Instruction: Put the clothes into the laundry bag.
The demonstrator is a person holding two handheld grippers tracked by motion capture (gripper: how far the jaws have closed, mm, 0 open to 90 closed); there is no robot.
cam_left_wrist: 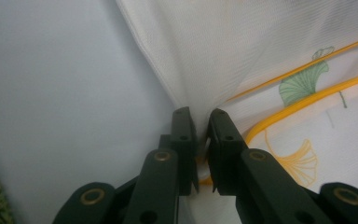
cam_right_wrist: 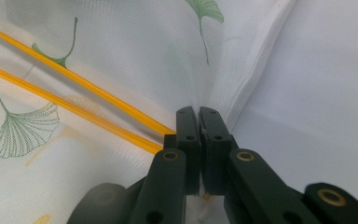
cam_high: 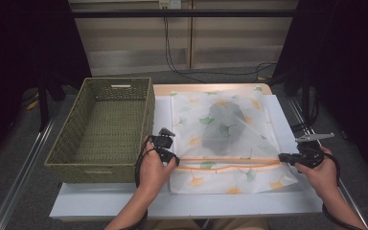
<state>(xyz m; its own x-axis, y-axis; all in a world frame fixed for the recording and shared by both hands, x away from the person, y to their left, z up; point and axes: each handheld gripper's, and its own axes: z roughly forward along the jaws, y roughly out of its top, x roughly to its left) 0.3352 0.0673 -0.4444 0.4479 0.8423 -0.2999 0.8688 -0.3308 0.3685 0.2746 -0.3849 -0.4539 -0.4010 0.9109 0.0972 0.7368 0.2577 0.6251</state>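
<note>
A white mesh bag (cam_high: pixel 199 117) printed with green and yellow ginkgo leaves lies flat on the table, with a dark grey garment (cam_high: pixel 223 127) showing through it. An orange zipper (cam_high: pixel 230 161) runs across its near part. My left gripper (cam_high: pixel 175 158) is at the bag's left edge, level with the zipper, and in the left gripper view its jaws (cam_left_wrist: pixel 200 114) are pinched on the mesh (cam_left_wrist: pixel 242 51). My right gripper (cam_high: pixel 281 157) is at the bag's right edge. The right gripper view shows it (cam_right_wrist: pixel 198 112) shut on the fabric (cam_right_wrist: pixel 135 51) where the zipper (cam_right_wrist: pixel 74 93) ends.
An empty green woven basket (cam_high: pixel 117 82) stands at the left of the table, close beside my left hand. A white sheet (cam_high: pixel 124 201) covers the table under the bag. Cables run over the floor behind the table.
</note>
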